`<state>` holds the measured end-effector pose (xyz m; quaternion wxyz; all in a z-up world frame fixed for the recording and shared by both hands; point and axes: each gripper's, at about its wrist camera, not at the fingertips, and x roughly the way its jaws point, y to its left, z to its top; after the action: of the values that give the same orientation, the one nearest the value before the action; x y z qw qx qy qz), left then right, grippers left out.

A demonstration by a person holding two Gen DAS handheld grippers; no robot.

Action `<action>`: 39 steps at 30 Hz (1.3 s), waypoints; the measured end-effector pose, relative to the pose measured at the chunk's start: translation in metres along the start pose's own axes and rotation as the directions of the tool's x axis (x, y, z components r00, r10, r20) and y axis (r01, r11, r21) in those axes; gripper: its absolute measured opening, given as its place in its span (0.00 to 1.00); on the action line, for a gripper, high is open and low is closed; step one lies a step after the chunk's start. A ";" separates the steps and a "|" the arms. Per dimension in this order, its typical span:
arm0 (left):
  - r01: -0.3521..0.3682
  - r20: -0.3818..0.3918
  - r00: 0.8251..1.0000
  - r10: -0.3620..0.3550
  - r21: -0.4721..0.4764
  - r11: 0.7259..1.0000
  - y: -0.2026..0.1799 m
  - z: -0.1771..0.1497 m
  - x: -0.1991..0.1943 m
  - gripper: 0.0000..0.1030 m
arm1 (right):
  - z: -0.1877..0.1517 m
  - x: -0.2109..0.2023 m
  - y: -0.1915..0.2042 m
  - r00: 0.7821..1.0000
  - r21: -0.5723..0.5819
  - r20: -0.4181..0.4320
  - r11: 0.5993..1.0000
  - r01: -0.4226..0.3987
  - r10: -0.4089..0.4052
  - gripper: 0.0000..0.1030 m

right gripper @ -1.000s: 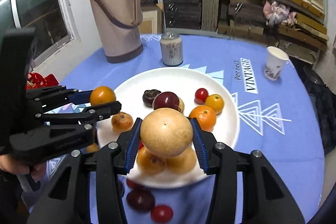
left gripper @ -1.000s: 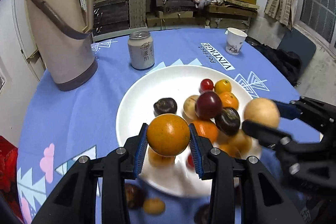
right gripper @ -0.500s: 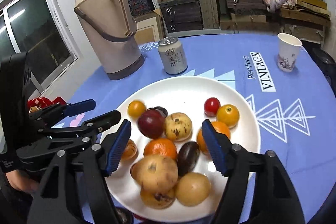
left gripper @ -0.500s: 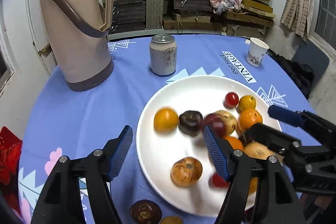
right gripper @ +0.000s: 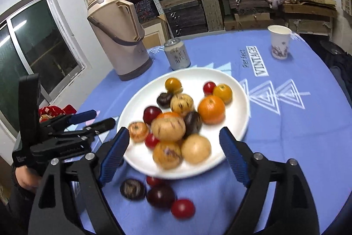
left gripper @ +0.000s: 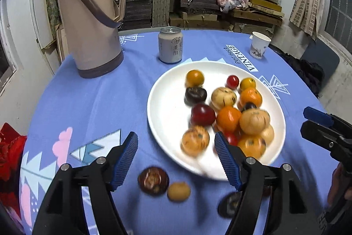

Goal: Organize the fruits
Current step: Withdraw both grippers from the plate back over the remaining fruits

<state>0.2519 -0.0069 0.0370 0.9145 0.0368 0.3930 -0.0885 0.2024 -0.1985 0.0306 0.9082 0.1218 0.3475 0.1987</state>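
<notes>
We see the left gripper (left gripper: 176,155) with its jaws spread and just widened, nothing between them, above the near left rim of the white plate (left gripper: 158,102). The right gripper (right gripper: 173,151), jaws likewise spread, just widened and empty, hangs over the plate's near edge. The fruits (right gripper: 182,116) lie heaped on the plate at mid-table; a dark fruit (left gripper: 153,180) and a small tan fruit (left gripper: 178,191) rest on the blue tablecloth (left gripper: 88,107) just near of it.
</notes>
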 end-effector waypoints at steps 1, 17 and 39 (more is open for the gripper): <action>0.006 -0.001 1.000 -0.006 -0.003 1.000 0.000 -0.006 -0.004 0.71 | -0.006 -0.004 -0.003 1.000 0.011 -0.005 1.000 0.005 -0.005 0.79; -0.051 0.002 0.999 0.051 0.026 0.998 -0.002 -0.069 -0.041 0.77 | -0.069 -0.045 0.011 0.994 -0.034 -0.009 0.993 0.111 -0.111 0.88; 0.039 -0.083 0.996 -0.031 0.097 0.994 -0.057 -0.096 -0.004 0.77 | -0.113 -0.033 0.013 0.986 -0.069 -0.102 0.990 0.123 -0.130 0.90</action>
<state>0.1699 -0.0496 -0.0260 0.8932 0.0787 0.4255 -0.1223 0.0999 -0.1923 -0.0276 0.9025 0.0604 0.3962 0.1575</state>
